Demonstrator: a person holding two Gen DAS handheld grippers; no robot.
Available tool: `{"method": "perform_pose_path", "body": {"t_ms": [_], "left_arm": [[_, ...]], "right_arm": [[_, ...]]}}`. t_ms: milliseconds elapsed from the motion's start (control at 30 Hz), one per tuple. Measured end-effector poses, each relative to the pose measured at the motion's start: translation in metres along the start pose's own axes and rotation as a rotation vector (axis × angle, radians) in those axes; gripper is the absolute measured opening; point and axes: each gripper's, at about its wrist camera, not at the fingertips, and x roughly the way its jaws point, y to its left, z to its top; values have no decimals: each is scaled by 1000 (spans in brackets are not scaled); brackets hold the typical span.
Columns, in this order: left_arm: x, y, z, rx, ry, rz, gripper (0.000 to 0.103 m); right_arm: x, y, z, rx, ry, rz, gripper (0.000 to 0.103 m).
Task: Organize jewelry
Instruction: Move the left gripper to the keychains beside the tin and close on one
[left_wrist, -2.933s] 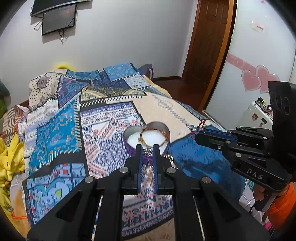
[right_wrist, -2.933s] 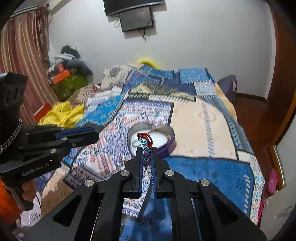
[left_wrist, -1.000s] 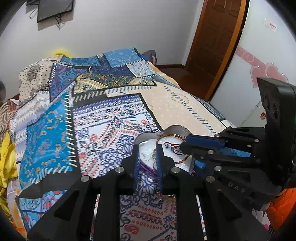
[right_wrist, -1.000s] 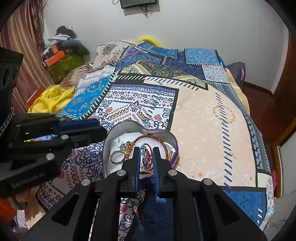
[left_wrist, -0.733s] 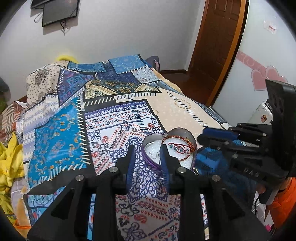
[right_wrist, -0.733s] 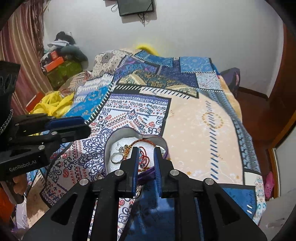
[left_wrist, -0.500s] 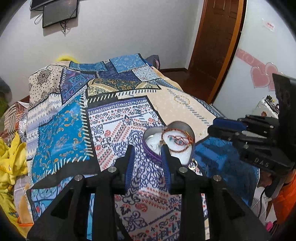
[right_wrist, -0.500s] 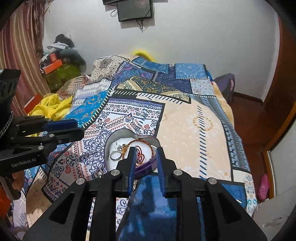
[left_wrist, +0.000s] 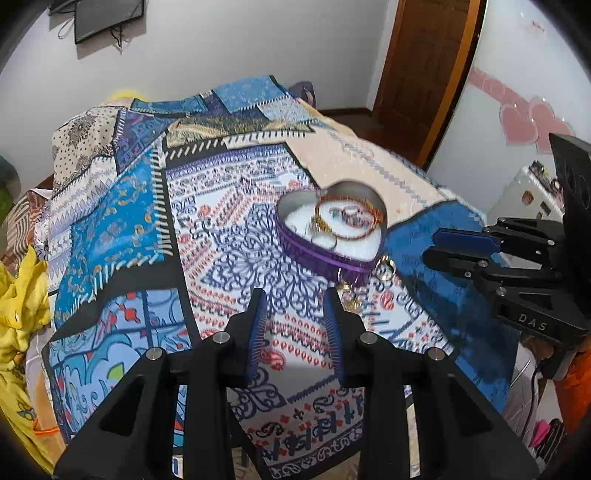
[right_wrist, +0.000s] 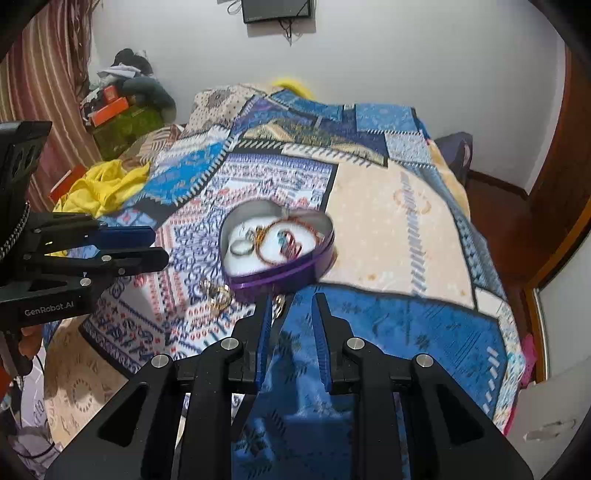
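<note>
Hovering above the patchwork bedspread, the left gripper has its jaws parted and empty in the left wrist view. Ahead of it sits the purple heart-shaped tin, open-topped, with a gold-and-red bangle, a silver ring and some beaded pieces already lying on its white lining. Just outside the tin's near wall, a gold ring and a small gold cluster lie on the bedspread, not yet put away. The right gripper shows at the right edge, off to the side of the tin.

From the right wrist view, the right gripper is likewise released, nothing between its jaws, poised near the tin's front wall. Gold earrings or rings rest on the cloth just left of the tin, and another small gold piece lies beside the left finger. The left gripper appears spread too.

Judging by this, most pieces are stored; the loose gold items beside the tin remain to be collected.
</note>
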Motion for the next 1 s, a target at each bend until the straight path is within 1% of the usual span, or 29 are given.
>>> {"method": "perform_pose_path", "body": {"t_ms": [200, 267, 367, 600, 733, 833, 1000], "left_arm": [[17, 1, -8, -2, 55, -11, 31], [20, -1, -8, -1, 56, -9, 31], [26, -4, -6, 2, 65, -26, 31], [38, -13, -1, 28, 80, -42, 31], [44, -16, 3, 43, 88, -68, 31], [47, -19, 4, 60, 89, -85, 31], [49, -24, 4, 89, 75, -87, 30]], "right_arm": [[6, 0, -13, 14, 27, 5, 20], [9, -1, -16, 18, 39, 11, 20], [13, 0, -17, 14, 51, 17, 20], [19, 6, -15, -12, 53, 30, 20], [22, 6, -13, -18, 56, 34, 20], [22, 3, -13, -17, 55, 34, 20], [23, -1, -13, -10, 58, 40, 20]]}}
